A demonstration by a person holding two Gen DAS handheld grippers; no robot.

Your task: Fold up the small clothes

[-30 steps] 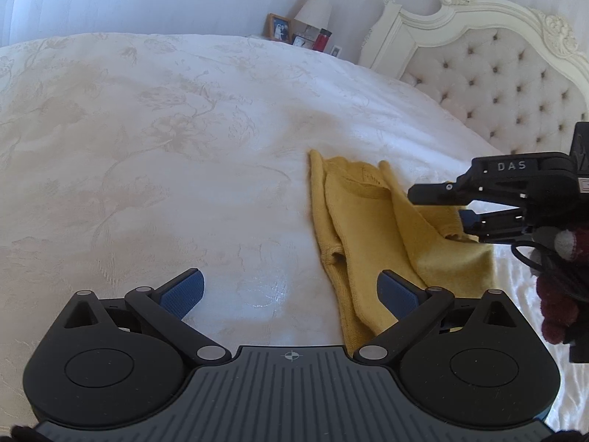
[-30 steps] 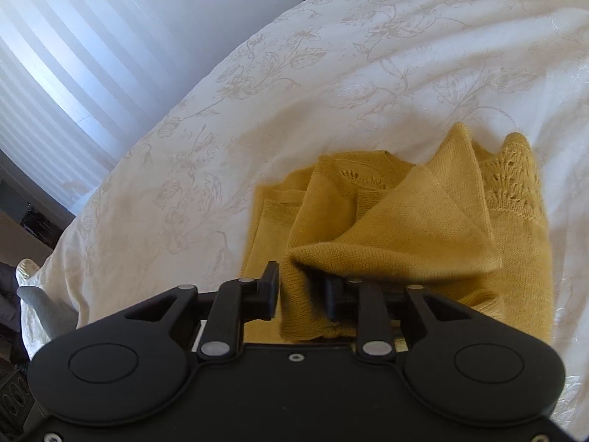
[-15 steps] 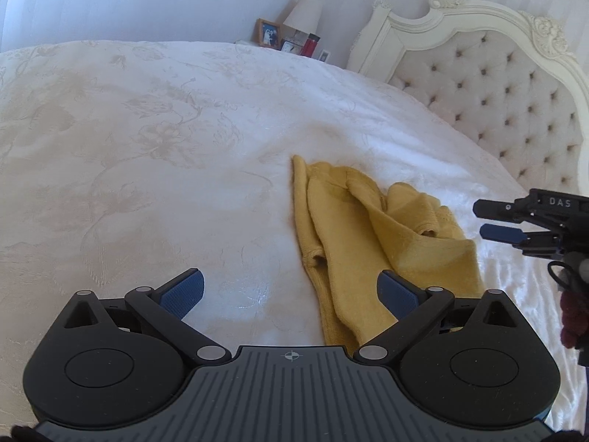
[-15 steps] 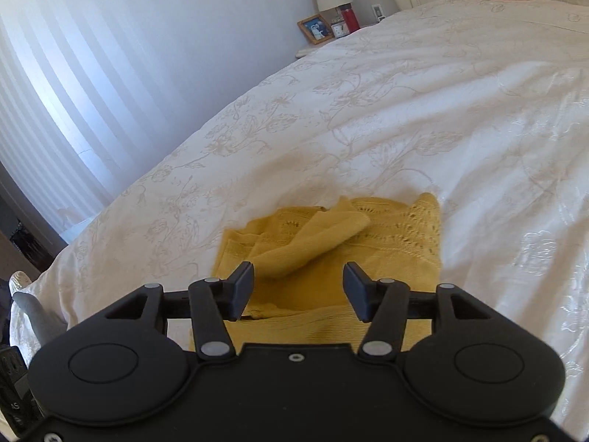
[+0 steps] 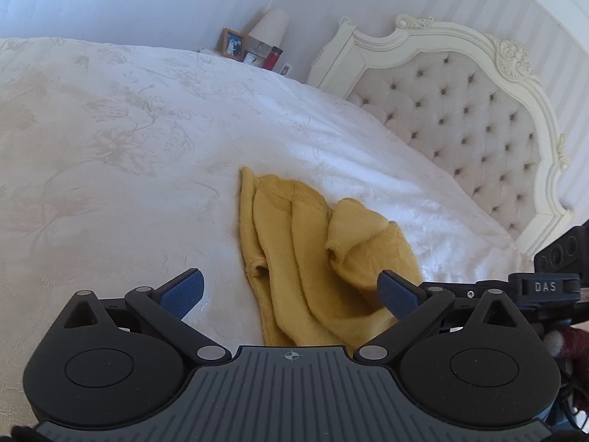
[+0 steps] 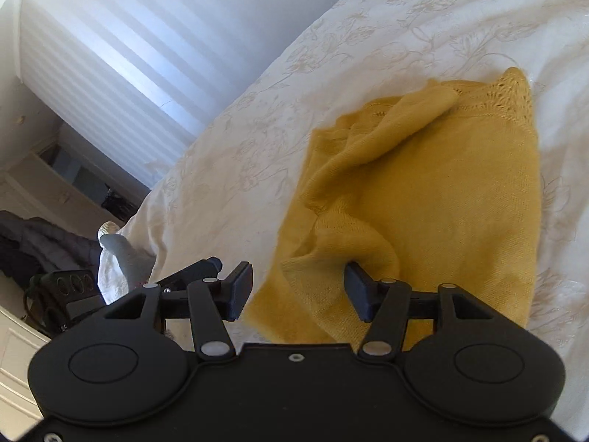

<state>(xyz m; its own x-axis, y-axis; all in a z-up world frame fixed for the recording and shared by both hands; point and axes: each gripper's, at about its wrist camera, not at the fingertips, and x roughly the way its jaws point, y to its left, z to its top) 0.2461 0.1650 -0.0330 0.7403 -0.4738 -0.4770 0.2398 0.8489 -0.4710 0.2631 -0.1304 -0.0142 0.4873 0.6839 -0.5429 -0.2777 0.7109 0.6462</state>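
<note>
1. Left wrist view: the mustard knit garment [image 5: 324, 258] lies partly folded on the white floral bedspread [image 5: 110, 154], well short of the tufted headboard [image 5: 460, 118]. The left gripper [image 5: 291, 291] hangs just above its near end with fingers [image 5: 184, 291] spread wide and nothing between them. A loose flap, probably a sleeve, sits humped on top.
2. Right wrist view: the right gripper [image 6: 298, 291] stands about half open over the garment's near hem; its jaws have just been opening, and no cloth is pinched, though the right-hand finger [image 6: 359, 287] touches a raised fold.
3. Judgement: the knit looks soft, light and limp, so it will sag and bunch; taking a doubled edge or the ribbed cuff should hold best.
</note>
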